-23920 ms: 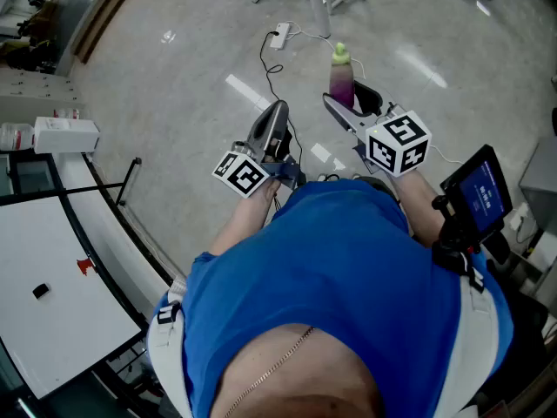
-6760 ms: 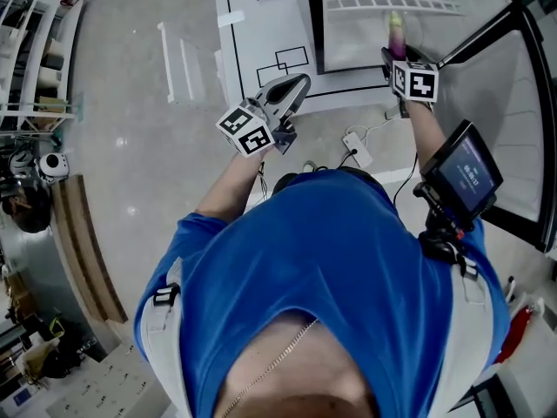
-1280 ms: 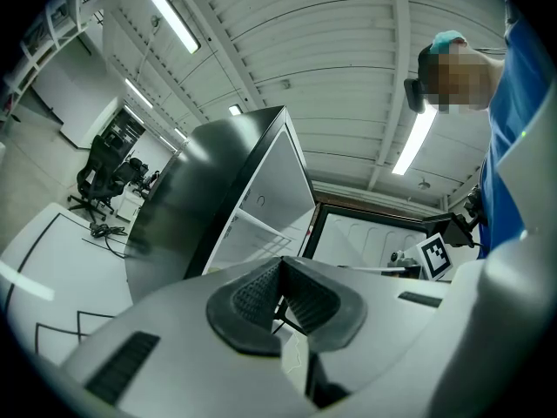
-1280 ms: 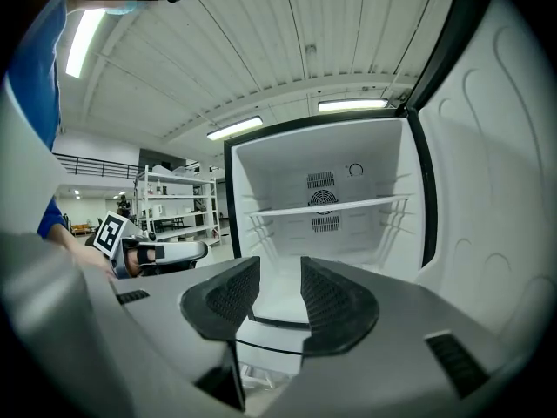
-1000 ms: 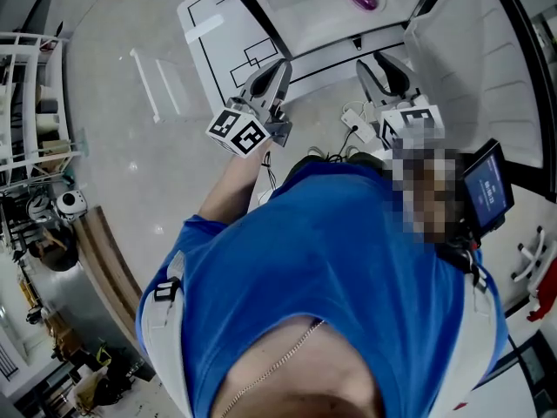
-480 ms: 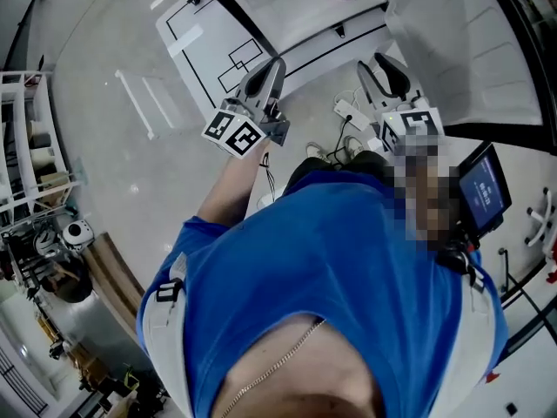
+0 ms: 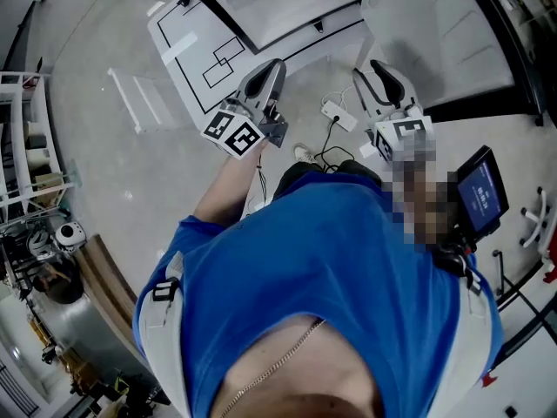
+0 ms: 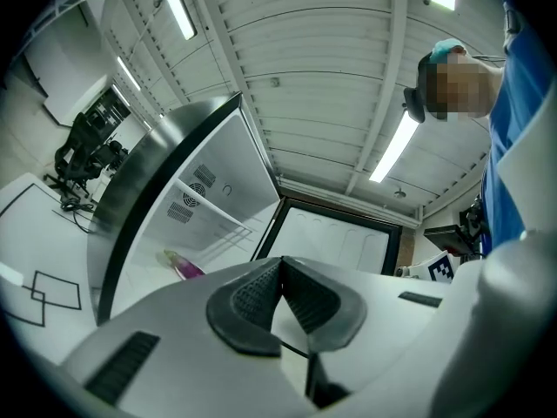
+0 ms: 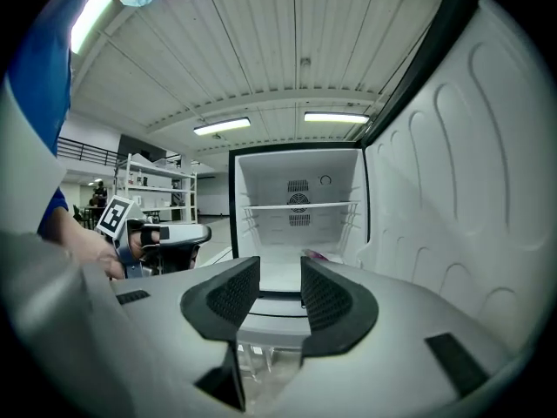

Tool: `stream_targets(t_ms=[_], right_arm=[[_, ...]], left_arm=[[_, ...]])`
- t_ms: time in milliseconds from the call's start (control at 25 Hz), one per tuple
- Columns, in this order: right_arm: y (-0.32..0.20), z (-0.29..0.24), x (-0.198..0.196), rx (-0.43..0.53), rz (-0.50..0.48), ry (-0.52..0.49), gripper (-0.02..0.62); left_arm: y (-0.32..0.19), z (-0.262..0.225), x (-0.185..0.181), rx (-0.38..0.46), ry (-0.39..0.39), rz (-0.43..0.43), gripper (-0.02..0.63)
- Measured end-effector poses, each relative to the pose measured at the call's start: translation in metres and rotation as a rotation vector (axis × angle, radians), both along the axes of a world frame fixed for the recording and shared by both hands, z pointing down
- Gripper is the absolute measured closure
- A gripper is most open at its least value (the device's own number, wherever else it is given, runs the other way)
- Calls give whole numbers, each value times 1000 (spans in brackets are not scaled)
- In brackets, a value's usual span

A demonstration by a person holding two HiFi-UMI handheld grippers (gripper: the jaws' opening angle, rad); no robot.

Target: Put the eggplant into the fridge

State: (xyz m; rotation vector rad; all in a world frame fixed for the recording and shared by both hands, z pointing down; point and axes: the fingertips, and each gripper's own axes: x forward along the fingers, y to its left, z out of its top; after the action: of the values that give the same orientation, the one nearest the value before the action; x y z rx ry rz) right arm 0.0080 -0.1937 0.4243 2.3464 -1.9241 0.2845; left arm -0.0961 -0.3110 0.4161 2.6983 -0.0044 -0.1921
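Scene was evenly bright — light came from ceiling tubes (image 8: pixel 396 146), which showed as blown-out white streaks in both gripper views. Floor (image 7: pixel 104 172) in head view carried pale soft reflections; shadows were faint. Fridge interior (image 9: pixel 298 200) was white, nearly washed out. Gripper views had strong fisheye bend and black vignette at corners — nearest foreground was soft. Head view was sharp at centre, curved toward edges.
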Motion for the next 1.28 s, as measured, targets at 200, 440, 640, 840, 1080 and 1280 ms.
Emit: stream_targets(t_ms=[200, 440, 640, 840, 1080, 1280], right_arm=[[15, 26, -4, 7, -44, 7, 443], [115, 12, -2, 15, -46, 34, 443], [167, 6, 13, 26, -1, 57, 443], [207, 5, 45, 38, 79, 77, 443], [221, -13, 87, 70, 148, 116, 442], [210, -18, 104, 71, 145, 142, 442]], left_arm=[[19, 22, 9, 4, 4, -16, 598], [112, 11, 10, 8, -1, -26, 598], [154, 13, 5, 10, -4, -38, 598], [181, 15, 8, 13, -11, -48, 597], [191, 8, 15, 29, -17, -59, 598], [188, 5, 12, 29, -12, -82, 598]])
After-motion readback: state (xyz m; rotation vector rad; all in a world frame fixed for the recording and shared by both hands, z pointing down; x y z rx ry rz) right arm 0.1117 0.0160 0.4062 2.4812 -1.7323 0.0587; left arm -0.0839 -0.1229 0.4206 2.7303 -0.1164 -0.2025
